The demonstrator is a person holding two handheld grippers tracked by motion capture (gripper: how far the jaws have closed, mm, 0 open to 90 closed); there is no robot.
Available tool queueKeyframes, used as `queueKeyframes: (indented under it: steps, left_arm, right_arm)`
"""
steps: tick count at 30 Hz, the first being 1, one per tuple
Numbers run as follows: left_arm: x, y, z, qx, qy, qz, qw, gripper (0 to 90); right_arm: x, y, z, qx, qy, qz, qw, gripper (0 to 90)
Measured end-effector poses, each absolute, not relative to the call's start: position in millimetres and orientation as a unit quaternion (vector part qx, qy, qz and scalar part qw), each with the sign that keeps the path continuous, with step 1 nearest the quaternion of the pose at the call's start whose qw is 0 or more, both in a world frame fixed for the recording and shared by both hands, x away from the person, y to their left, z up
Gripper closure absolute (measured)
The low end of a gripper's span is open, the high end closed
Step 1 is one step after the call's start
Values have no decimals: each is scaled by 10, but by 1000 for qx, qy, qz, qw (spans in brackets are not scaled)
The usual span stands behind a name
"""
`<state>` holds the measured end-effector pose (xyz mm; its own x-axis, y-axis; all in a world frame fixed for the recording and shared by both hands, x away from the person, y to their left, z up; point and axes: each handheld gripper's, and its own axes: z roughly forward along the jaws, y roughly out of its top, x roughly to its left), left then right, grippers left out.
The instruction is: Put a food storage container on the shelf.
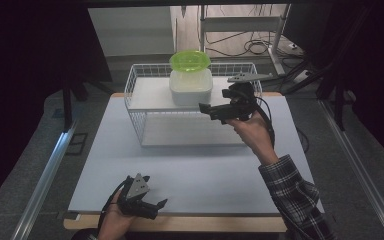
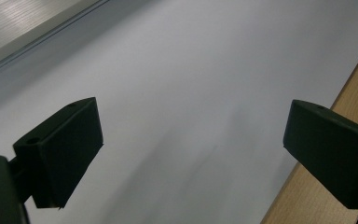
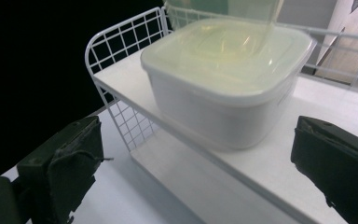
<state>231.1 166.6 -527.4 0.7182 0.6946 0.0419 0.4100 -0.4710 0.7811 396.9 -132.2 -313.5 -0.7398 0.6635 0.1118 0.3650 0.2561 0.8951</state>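
A white wire rack (image 1: 132, 87) stands at the back of the table, and a white square lidded container (image 1: 190, 88) sits on its upper shelf (image 1: 150, 95). A translucent green round bowl (image 1: 190, 60) rests on top of that container. My right gripper (image 1: 207, 109) hovers just right of the container at shelf height, jaws open and pointing at it. In the right gripper view the container (image 3: 223, 84) lies ahead, beyond my right gripper (image 3: 198, 128), untouched by the pads, with the rack (image 3: 121, 42) at the left. My left gripper (image 1: 156, 191) rests open near the table's front edge, nothing between its jaws (image 2: 193, 116).
The white tabletop (image 1: 180, 170) has a wooden front edge (image 2: 354, 93). Metal rails (image 1: 45, 175) run along the floor on both sides. Cables (image 1: 255, 47) and a metal frame lie behind the rack, with dark curtains at either side.
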Motion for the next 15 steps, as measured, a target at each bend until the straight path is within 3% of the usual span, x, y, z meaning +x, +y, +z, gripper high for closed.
queueKeyframes:
  steps: [15]
  left_arm:
    - [2313, 1666, -5278, 841, 327, 181, 392, 42]
  right_arm:
    - [3804, -1426, -3578, 316, 796, 498, 138, 14]
